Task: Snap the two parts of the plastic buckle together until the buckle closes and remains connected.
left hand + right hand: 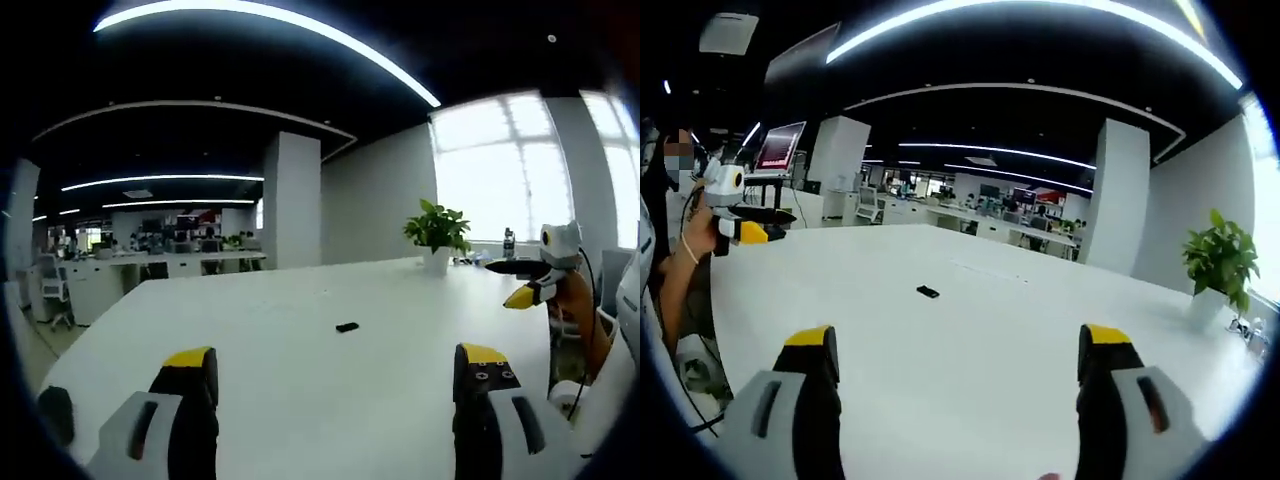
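Left gripper view: one small dark buckle (pixel 347 327) is seen lying mid-table, well apart from the jaws.
Right gripper view: the same item is seen far off.
Table (pixel 300 400): white, bare around it.
Left gripper (pixel 335 375): jaws apart, nothing held.
Right gripper (pixel 955 360): jaws apart, nothing held.
Progress: nothing is grasped; whether the parts are joined cannot be told.
Count: one dark item, two grippers, one potted plant (pixel 437 230).
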Demonstrator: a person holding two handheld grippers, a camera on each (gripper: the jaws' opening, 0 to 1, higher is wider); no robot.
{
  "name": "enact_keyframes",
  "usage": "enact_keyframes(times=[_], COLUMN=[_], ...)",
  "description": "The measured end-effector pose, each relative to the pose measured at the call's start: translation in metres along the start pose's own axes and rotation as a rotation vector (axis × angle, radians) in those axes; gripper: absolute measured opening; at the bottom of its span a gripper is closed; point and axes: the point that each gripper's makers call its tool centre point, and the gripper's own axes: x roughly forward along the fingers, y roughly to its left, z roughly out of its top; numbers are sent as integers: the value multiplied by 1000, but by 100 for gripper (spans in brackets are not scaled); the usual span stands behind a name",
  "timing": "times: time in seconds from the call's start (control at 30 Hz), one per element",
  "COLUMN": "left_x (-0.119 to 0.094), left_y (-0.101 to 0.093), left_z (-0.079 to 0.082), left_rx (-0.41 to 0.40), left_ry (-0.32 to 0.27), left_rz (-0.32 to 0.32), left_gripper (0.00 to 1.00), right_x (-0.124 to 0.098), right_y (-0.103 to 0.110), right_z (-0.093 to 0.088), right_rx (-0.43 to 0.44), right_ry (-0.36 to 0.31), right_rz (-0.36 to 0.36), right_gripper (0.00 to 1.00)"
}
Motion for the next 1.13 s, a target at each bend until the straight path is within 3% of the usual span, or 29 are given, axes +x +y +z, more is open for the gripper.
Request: enact_keyframes(times=[0.3, 0.5, 1.13], left_x=[-21, -29, -32], left_y=[6, 4, 10], left_z=[-22, -25, -25], left_rx=[-19, 17, -15], left_ry=[25, 46, 27], left_rz=[74, 96, 105], left_gripper=[99, 99, 99], right_x=[-29, -36, -39], right_y=[-16, -27, -33], right_z=[-35, -54, -60], right_rx=[61, 83, 119], right_ry=[26, 72, 84], right_rz=[-103, -132, -150], right_gripper=[100, 100, 100])
